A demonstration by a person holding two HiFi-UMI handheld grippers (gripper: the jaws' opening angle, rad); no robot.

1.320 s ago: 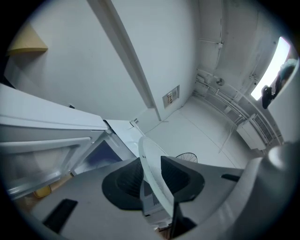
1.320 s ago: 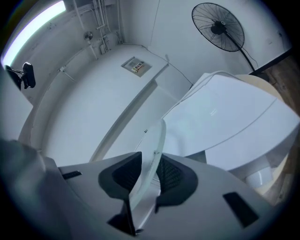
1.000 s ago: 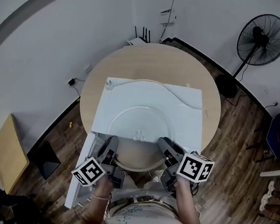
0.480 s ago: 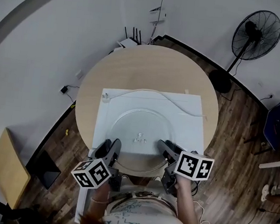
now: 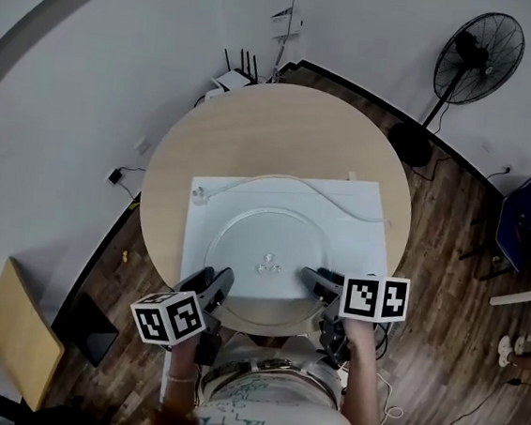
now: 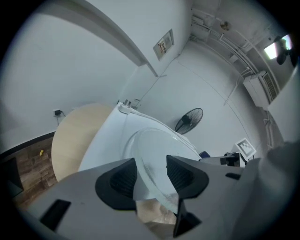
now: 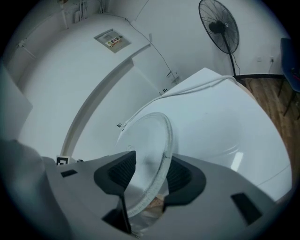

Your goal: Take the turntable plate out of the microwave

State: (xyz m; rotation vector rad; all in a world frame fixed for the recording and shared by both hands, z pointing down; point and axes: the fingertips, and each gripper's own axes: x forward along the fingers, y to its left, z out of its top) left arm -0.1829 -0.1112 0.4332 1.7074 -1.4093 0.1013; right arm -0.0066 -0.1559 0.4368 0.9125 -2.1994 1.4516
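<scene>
The round clear glass turntable plate (image 5: pixel 266 254) lies flat on top of the white box-shaped microwave (image 5: pixel 212 203). The microwave sits on a round light wooden table (image 5: pixel 284 129). The near edge of the plate is between the jaws of the left gripper (image 5: pixel 213 283) and also between the jaws of the right gripper (image 5: pixel 313 280). Both pairs of jaws have just been opening. They are loose now and do not squeeze the plate. A black standing fan (image 5: pixel 478 58) is far past the right gripper.
</scene>
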